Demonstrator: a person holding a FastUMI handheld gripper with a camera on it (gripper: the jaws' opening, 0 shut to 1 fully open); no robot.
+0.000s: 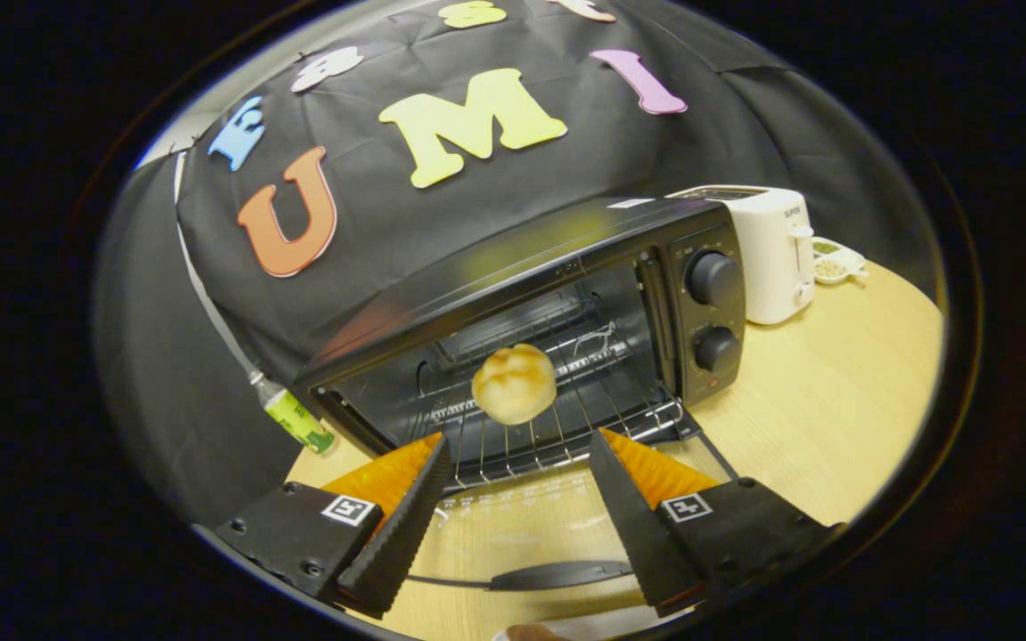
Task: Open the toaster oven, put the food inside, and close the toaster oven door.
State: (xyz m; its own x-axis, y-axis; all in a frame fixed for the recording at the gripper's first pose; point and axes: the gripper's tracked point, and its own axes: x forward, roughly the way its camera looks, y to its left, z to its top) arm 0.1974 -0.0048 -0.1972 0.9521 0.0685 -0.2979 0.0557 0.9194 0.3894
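Observation:
The black toaster oven [566, 240] stands on the wooden table [834, 401] with its glass door [522, 521] folded down flat toward me. The door's dark handle [557, 575] lies between my fingers' bases. A round, pale golden bun [514, 384] rests on the wire rack [584, 418] inside the oven, near the front. My gripper [520, 443] is open above the lowered door, its fingertips spread wide just short of the rack's front edge. Nothing is between the fingers, and the bun sits just beyond them.
A white pop-up toaster [776, 254] stands right of the oven, with a small white dish [836, 261] beyond it. A green-labelled bottle [297, 416] leans at the oven's left front corner. Two knobs [713, 312] are on the oven's right panel. A white rim [584, 626] shows beneath the gripper.

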